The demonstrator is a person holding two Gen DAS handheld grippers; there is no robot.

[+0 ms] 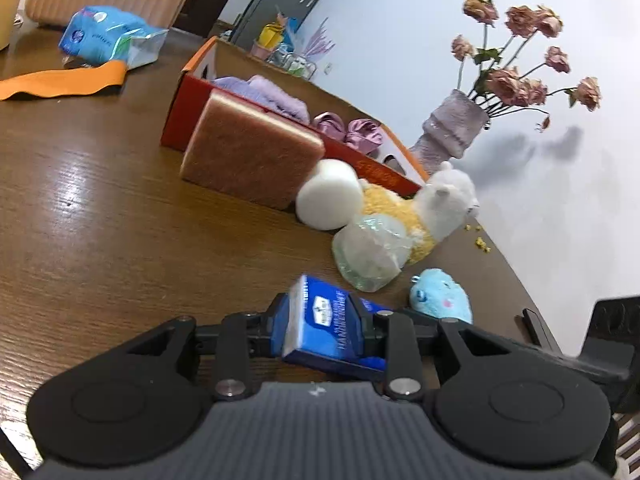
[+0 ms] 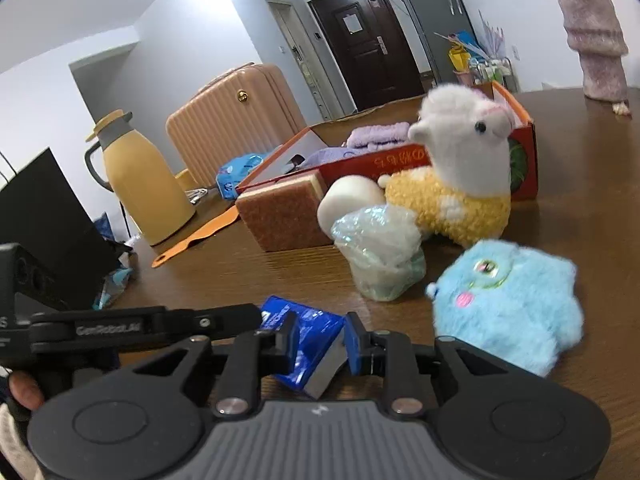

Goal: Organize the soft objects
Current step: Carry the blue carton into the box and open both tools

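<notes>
Left claw (image 1: pixel 322 322) clamped on one end of blue tissue pack (image 1: pixel 320 320); right claw (image 2: pixel 320 338) clamped on other end. Pack sits between both sets of jaws, low over brown surface (image 1: pixel 100 208), long axis running claw to claw. Ahead, just beyond pack: clear plastic bundle (image 2: pixel 380 256), blue plush (image 2: pixel 508 300), alpaca plush (image 2: pixel 460 184), sponge block (image 2: pixel 280 216). Behind those, red box (image 1: pixel 188 108), already holding purple cloths, likely destination: up and forward from both claws.

Your view: a glossy brown wooden table (image 2: pixel 580 168) before pale walls (image 2: pixel 192 20). At far centre stands a dark door (image 2: pixel 366 40); a peach suitcase (image 2: pixel 232 116) sits left of it.
</notes>
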